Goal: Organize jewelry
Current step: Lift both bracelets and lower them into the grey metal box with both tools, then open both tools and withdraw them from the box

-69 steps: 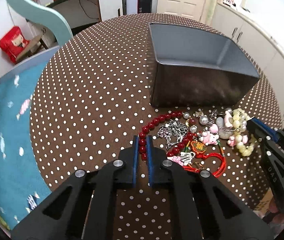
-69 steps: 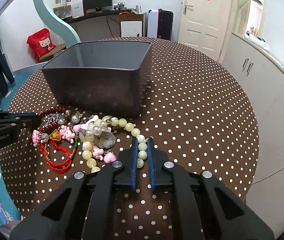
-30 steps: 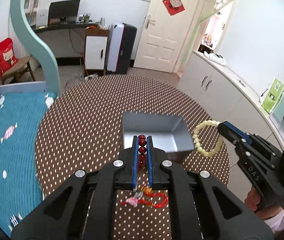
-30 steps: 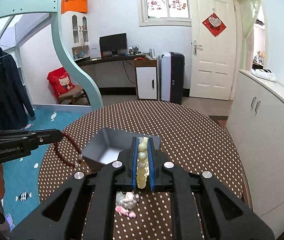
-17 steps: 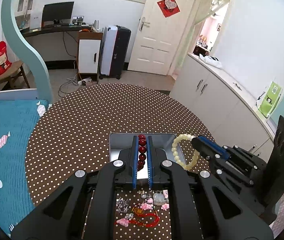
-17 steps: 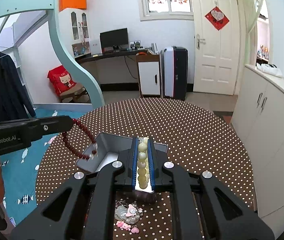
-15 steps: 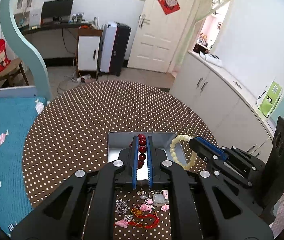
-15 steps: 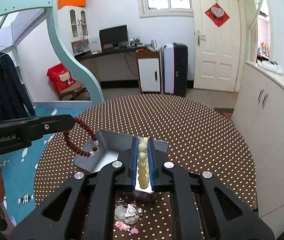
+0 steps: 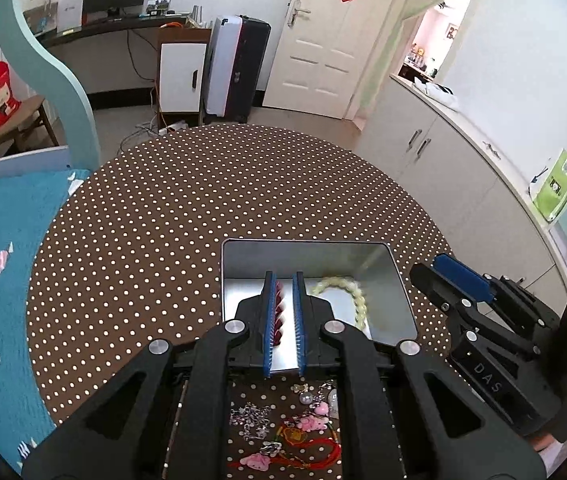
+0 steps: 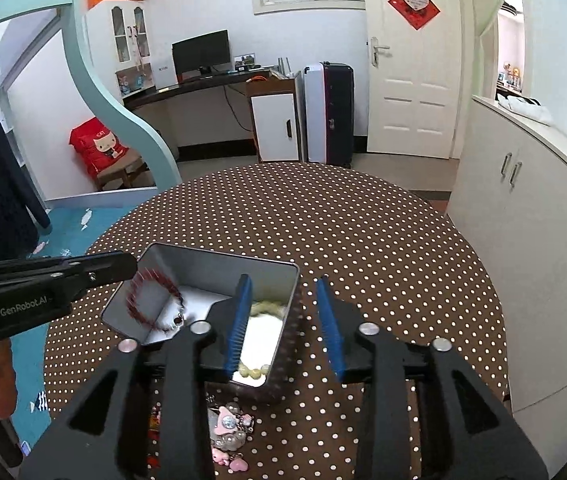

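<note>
A grey metal box (image 9: 401,280) (image 10: 219,264) stands on the brown dotted table. My left gripper (image 9: 283,280) (image 10: 131,266) is over the box with its fingers slightly apart. The dark red bead bracelet (image 9: 279,312) (image 10: 151,300) is blurred, just below its tip and inside the box. My right gripper (image 10: 283,284) (image 9: 439,270) is open and empty above the box's right side. The cream bead bracelet (image 9: 349,288) (image 10: 265,308) lies blurred in the box.
Loose jewelry stays on the table (image 9: 163,220) in front of the box: a silver chain (image 9: 251,420), pink charms (image 9: 315,422) (image 10: 227,456), a red cord piece (image 9: 323,452) and clear beads (image 10: 229,424). White cabinets stand to the right.
Both grippers came lower over the box. The right gripper opened and the cream bracelet dropped into the box. The left gripper's fingers parted and the red bracelet is falling into the box.
</note>
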Motion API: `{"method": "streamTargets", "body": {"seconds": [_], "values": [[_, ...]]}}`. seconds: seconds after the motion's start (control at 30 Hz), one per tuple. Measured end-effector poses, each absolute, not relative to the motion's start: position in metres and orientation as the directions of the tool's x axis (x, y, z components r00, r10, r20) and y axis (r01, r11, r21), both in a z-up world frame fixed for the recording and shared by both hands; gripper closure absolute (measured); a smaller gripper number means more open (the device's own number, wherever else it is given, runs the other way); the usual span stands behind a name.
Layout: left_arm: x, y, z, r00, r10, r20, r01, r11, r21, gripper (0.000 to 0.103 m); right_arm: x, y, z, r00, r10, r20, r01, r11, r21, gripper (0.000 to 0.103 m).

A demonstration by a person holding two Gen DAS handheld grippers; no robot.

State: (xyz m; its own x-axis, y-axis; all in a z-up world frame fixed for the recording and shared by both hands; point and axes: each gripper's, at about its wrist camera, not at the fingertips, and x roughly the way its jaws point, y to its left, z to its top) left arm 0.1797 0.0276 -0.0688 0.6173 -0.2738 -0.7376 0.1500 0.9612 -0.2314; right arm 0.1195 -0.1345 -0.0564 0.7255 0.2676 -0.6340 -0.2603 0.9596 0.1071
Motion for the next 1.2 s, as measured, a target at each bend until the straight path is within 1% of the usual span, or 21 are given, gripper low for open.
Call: {"method": "streamTargets", "body": {"seconds": [0.03,0.2,0.53,0.6,0.63,0.67,0.8,0.83,0.87,0.93,1.0,1.07,1.13,1.2], "values": [[0.179,0.028,-0.070,0.618,-0.270,-0.738,0.146,0.962,-0.230,0.083,0.120,-0.135,-0.057,0.724,0.267,-0.636,-0.259,0.960,0.108,0.067],[0.173,0.031,-0.074,0.612,-0.257,-0.748,0.138,0.966,-0.218,0.075,0.115,-0.132,-0.059,0.717,0.271,-0.643,-0.268,0.958,0.104,0.065],[0.151,0.036,-0.073,0.618,-0.242,-0.748,0.127,0.970,-0.209,0.075,0.101,-0.131,-0.052,0.719,0.293,-0.630,-0.299,0.949,0.100,0.060],[0.146,0.037,-0.073,0.621,-0.236,-0.748,0.123,0.971,-0.204,0.073,0.097,-0.132,-0.051,0.723,0.292,-0.626,-0.301,0.949,0.096,0.058],[0.142,0.037,-0.072,0.623,-0.232,-0.747,0.121,0.972,-0.201,0.067,0.095,-0.133,-0.050,0.725,0.290,-0.625,-0.300,0.949,0.093,0.055],[0.139,0.038,-0.071,0.626,-0.229,-0.746,0.118,0.973,-0.200,0.064,0.093,-0.134,-0.050,0.727,0.289,-0.623,-0.299,0.950,0.091,0.052],[0.125,0.039,-0.070,0.632,-0.213,-0.745,0.110,0.976,-0.186,0.061,0.083,-0.137,-0.048,0.730,0.293,-0.618,-0.301,0.949,0.093,0.043],[0.123,0.039,-0.070,0.634,-0.205,-0.746,0.107,0.978,-0.178,0.059,0.081,-0.138,-0.048,0.730,0.292,-0.618,-0.301,0.949,0.093,0.038],[0.119,0.040,-0.070,0.634,-0.201,-0.747,0.105,0.979,-0.174,0.057,0.078,-0.139,-0.048,0.730,0.293,-0.618,-0.300,0.949,0.096,0.034],[0.112,0.044,-0.071,0.638,-0.192,-0.746,0.097,0.981,-0.169,0.041,0.074,-0.141,-0.048,0.728,0.296,-0.618,-0.298,0.949,0.103,0.028],[0.105,0.045,-0.071,0.644,-0.179,-0.744,0.091,0.983,-0.158,0.038,0.067,-0.142,-0.049,0.730,0.293,-0.617,-0.297,0.950,0.101,0.024],[0.096,0.048,-0.074,0.642,-0.167,-0.748,0.089,0.986,-0.144,0.033,0.062,-0.142,-0.051,0.732,0.282,-0.620,-0.292,0.952,0.088,0.016],[0.088,0.052,-0.076,0.647,-0.149,-0.748,0.081,0.989,-0.126,0.016,0.056,-0.144,-0.054,0.731,0.272,-0.626,-0.286,0.955,0.081,0.014],[0.080,0.054,-0.079,0.658,-0.132,-0.741,0.083,0.991,-0.102,0.015,0.053,-0.143,-0.059,0.722,0.268,-0.638,-0.285,0.955,0.079,0.012]]}}
